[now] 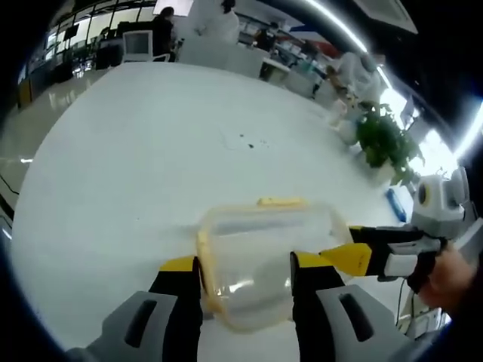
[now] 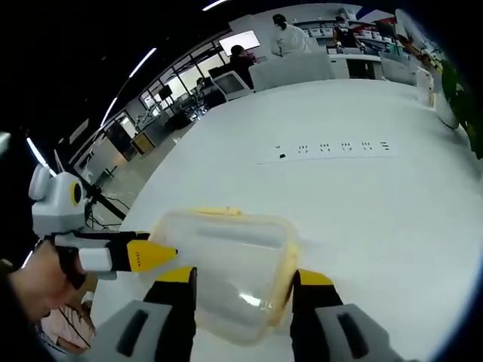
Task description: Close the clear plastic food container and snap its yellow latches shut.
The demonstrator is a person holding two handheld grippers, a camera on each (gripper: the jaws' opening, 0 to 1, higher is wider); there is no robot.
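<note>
White table (image 1: 151,151), broad and mostly bare; a strip of sockets set into it farther out (image 2: 332,148). Potted plant (image 1: 386,142) at the far right edge as the left gripper view has it. People and desks in the background.

Clear plastic food container (image 1: 264,256) sits on the table at the near edge, lid apparently already on top, seated flat as far as the clear plastic lets me judge. So closing looks done; latching is what remains.

Yellow latches: one on the far side (image 1: 281,202), lying against the rim; whether it is snapped I cannot tell. Another runs down the left side (image 1: 202,260) by the left gripper's jaw. In the right gripper view a latch on the right side (image 2: 285,264) looks swung outward, not locked.

Left gripper (image 1: 245,279): jaws spread wide, straddling the container's near end, gripping nothing. Right gripper (image 2: 243,290): likewise spread, bracketing the container from the opposite side, its yellow tip at the container's corner.

Judgement: latches mostly pending.
</note>
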